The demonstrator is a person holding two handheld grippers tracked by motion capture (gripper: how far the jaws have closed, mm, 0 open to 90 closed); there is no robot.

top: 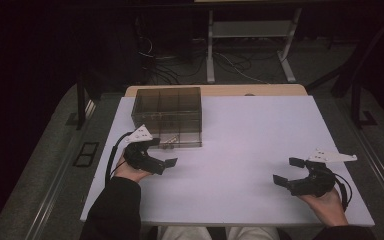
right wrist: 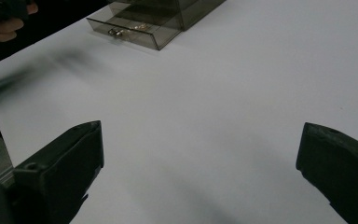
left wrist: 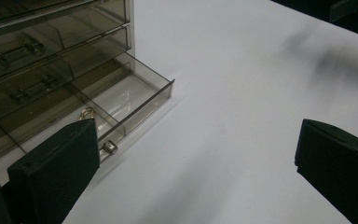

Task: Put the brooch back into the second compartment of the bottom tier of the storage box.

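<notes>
While your left gripper hangs with its jaws spread wide and empty just in front of the drawer cabinet, the step in hand appears to be work on the bottom drawer, which stands pulled part-way out of the cabinet's lower right corner. The cabinet itself is smoky, see-through plastic, set near the far left of the white table, with its upper drawers pushed in and their metal handles visible through the fronts. A small metal knob marks the open drawer's front, just beside your left jaw. Dividers split the open drawer into compartments; the nearest one looks empty, and a small gold-coloured item seems to lie farther back, too small to identify. Your right gripper rests well apart at the near right of the table, jaws likewise spread, holding nothing. The next move probably calls for bringing the left jaws square onto the knob, or flat against the drawer front, without nudging the light cabinet sideways.
</notes>
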